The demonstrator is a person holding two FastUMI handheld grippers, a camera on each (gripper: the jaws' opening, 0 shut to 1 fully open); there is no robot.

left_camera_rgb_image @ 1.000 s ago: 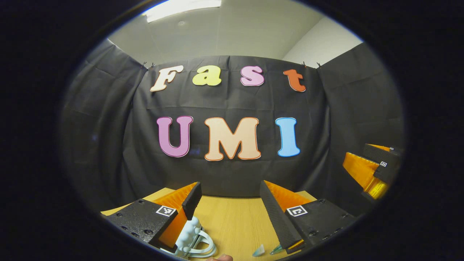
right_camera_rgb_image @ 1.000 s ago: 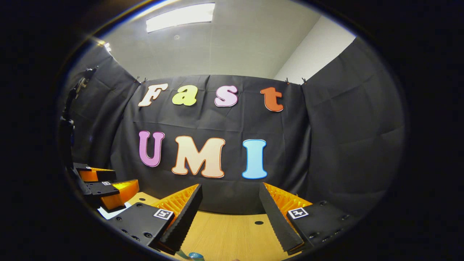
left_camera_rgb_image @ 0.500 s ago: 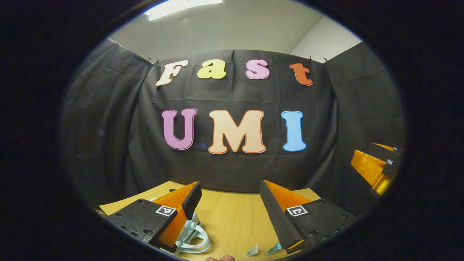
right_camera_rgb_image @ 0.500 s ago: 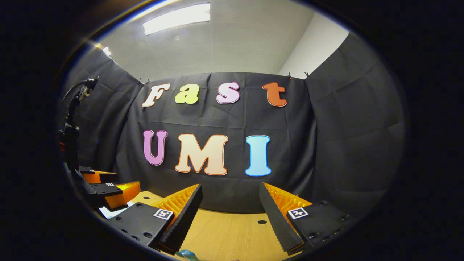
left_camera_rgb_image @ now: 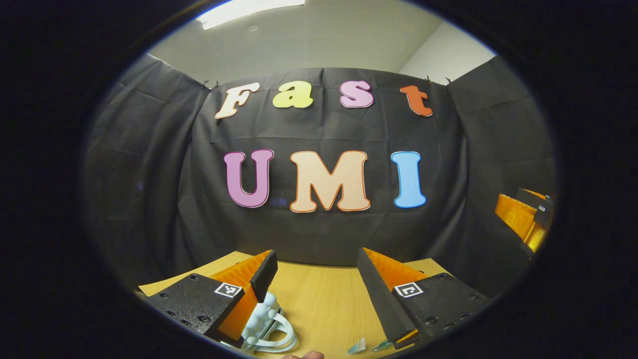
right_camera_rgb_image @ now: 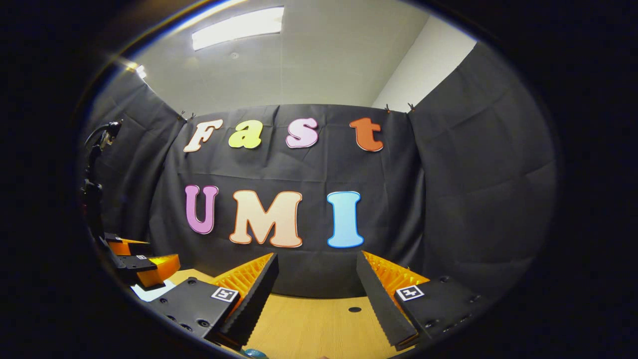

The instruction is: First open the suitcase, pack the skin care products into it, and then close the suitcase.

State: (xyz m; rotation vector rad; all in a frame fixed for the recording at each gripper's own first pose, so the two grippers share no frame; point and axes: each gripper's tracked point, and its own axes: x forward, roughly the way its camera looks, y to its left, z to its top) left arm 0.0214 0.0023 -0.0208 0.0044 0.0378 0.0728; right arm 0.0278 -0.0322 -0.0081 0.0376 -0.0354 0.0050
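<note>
Both tools hang above the wooden surface (left_camera_rgb_image: 319, 304), aimed at the booth's back wall rather than down at the work. The left hand-held gripper (left_camera_rgb_image: 317, 271) is spread wide with nothing between its fingers, and so is the right hand-held gripper (right_camera_rgb_image: 317, 271). In the left gripper view a pale blue, bumpy-sided item with a looped white handle (left_camera_rgb_image: 264, 326) lies on the surface just behind the left hand-held gripper's left finger; it may be the small suitcase or a pouch, but too little shows to be sure. Judged from that, it looks light and rigid, probably smooth plastic that could slip, so the handle loop or the lid's edge seems the sounder place to take hold. Just right of that item, at the lower rim, sit small clear teal-tinted pieces (left_camera_rgb_image: 358, 346), possibly skin care products; these look small and likely to skid if pinched off-centre. The right gripper view adds a white sheet (right_camera_rgb_image: 149, 291) beside the pale item's side of the surface, and a dark hole in the wood (right_camera_rgb_image: 354, 309).
</note>
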